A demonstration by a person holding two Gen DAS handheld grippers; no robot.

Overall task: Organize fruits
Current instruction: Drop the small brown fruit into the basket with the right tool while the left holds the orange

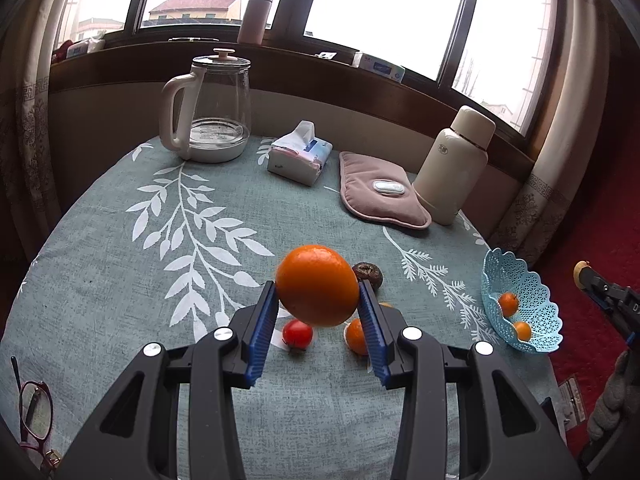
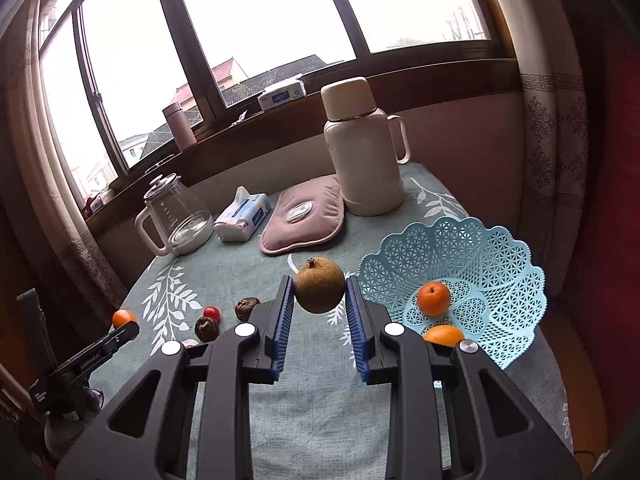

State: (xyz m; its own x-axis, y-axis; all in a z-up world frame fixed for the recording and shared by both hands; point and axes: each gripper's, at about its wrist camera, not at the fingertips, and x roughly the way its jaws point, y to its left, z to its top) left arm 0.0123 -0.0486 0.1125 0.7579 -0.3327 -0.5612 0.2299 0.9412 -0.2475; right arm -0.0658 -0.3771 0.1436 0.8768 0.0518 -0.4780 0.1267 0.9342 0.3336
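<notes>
Beside a bright window, two oranges (image 2: 434,299) lie in the blue basket (image 2: 500,280); left gripper (image 1: 318,300) clamps a large orange (image 1: 317,285), right gripper (image 2: 319,292) a brown fruit (image 2: 319,285). Small fruits (image 2: 247,307) wait on the tablecloth (image 1: 120,260).

Matt woven tablecloth (image 1: 120,280), perforated glossy plastic basket (image 2: 480,256), clear glass kettle (image 1: 218,112), dimpled orange (image 1: 318,284).
</notes>
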